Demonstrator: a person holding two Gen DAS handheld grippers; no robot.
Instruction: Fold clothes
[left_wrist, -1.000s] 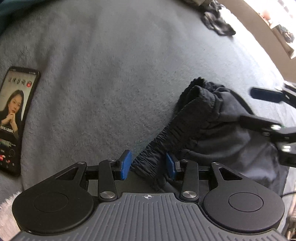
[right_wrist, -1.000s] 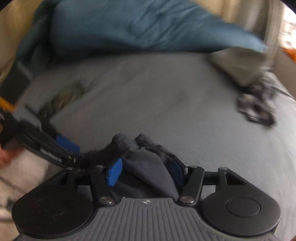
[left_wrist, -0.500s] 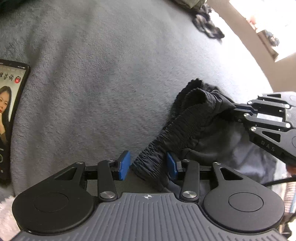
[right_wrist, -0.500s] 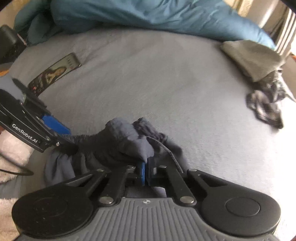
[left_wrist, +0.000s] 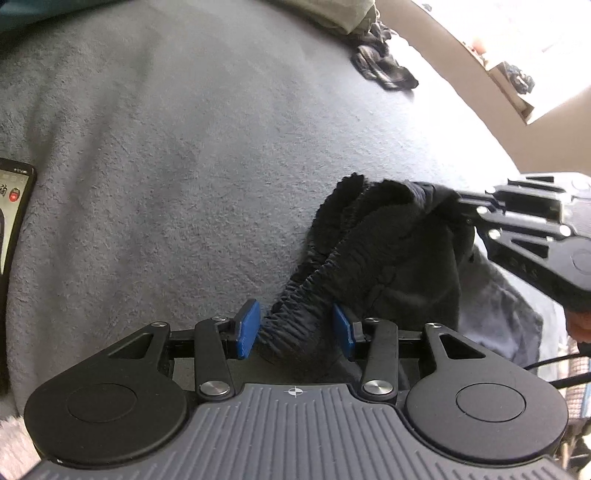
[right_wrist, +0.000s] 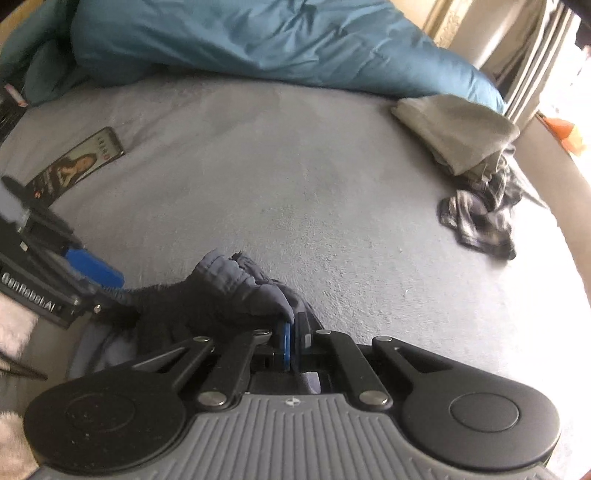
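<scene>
So it's a bed (left_wrist: 207, 155) with a fuzzy grey blanket on it, bright window light coming in around 2 o'clock.

Left wrist view: the dark shorts (left_wrist: 391, 258) sit bunched up at about 3 o'clock from centre, with the elastic waistband running down between the blue pads of the left gripper (left_wrist: 293, 330). The jaws stand apart with the band loose between them, so it's open, not pinching anything. The right gripper (left_wrist: 465, 210) comes in from 3 o'clock with its tip buried in the far side of the cloth. A phone (left_wrist: 13, 221) lies at 9 o'clock, and a small dark rag (left_wrist: 384, 66) at 1 o'clock.

Right wrist view: a blue duvet (right_wrist: 258, 40) is heaped along 12 o'clock, with a folded grey garment (right_wrist: 458, 129) at 2 o'clock. Here the right gripper (right_wrist: 291, 343) has its pads squeezed together on a fold of the shorts (right_wrist: 221, 291), so it's clamped on them. The left gripper (right_wrist: 88, 277) sits at 9 o'clock by the waistband.

My guess: they're getting hold of the shorts to spread them out. Next the left one needs to close on that waistband, then both pull apart to flatten it.
</scene>
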